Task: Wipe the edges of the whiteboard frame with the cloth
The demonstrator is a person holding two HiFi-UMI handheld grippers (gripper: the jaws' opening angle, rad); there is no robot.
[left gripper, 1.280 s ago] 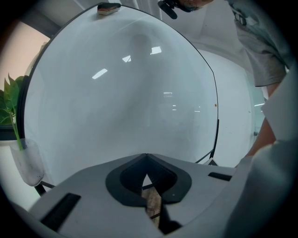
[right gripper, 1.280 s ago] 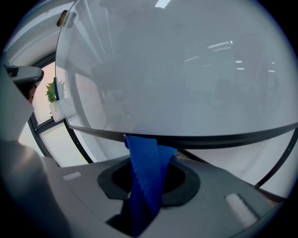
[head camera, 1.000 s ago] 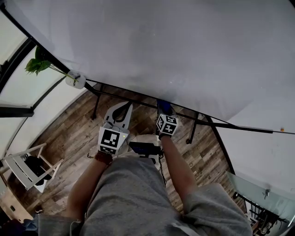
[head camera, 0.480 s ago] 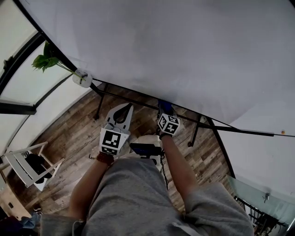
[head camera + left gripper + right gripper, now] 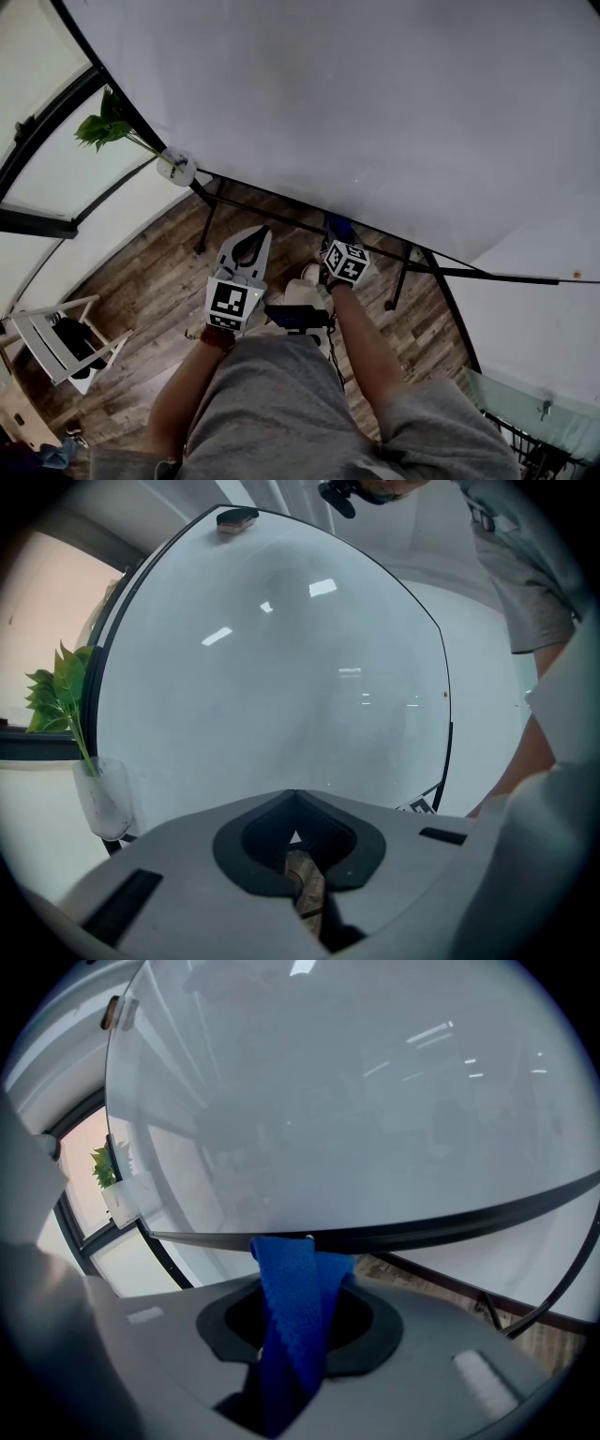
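The whiteboard point(image 5: 375, 103) fills the top of the head view, and its black bottom frame edge point(image 5: 272, 202) runs down to the right. My right gripper point(image 5: 336, 232) is shut on a blue cloth point(image 5: 336, 223). In the right gripper view the blue cloth point(image 5: 295, 1307) sticks up from the right gripper point(image 5: 298, 1288), its top touching the black frame edge point(image 5: 450, 1222). My left gripper point(image 5: 255, 239) hangs just below the frame, left of the right one. In its own view the left gripper point(image 5: 293, 838) is shut and holds nothing, facing the whiteboard point(image 5: 281, 677).
A green plant point(image 5: 103, 127) in a white pot point(image 5: 176, 169) hangs at the board's lower left corner. A board eraser point(image 5: 236, 519) sits on the top frame. Stand legs point(image 5: 398, 277) reach the wooden floor point(image 5: 141, 272). A white chair point(image 5: 56, 342) stands at the left.
The head view has shifted, so the plant and board corner sit further right. Against the board, both grippers and the cloth have moved a little left along the bottom edge.
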